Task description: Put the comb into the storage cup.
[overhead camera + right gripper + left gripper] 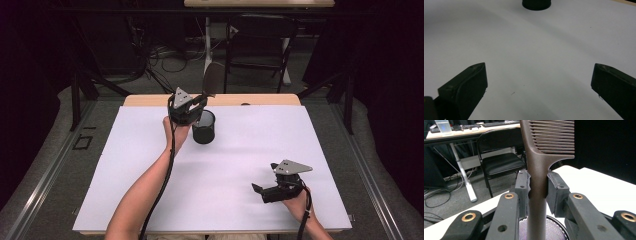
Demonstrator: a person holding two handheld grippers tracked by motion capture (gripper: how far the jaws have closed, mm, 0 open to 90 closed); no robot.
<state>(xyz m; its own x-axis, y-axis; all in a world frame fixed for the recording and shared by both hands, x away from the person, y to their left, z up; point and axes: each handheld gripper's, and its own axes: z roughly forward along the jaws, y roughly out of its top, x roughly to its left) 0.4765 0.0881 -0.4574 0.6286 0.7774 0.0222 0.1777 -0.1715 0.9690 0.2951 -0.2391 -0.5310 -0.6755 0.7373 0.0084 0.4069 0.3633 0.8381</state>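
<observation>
Half done: left gripper (200, 106) jaws clamp the comb (536, 177) upright over the mesh cup (204, 127), unreleased; right gripper (261, 191) jaws wide, empty.

black hand-held gripper (192, 111), grey three-cornered top plate, brass-ringed screw holes, black cable.

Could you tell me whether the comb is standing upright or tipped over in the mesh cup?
Upright. The left gripper is shut on the brown comb handle, holding it vertical, teeth up, its lower end inside the black mesh cup.
</observation>
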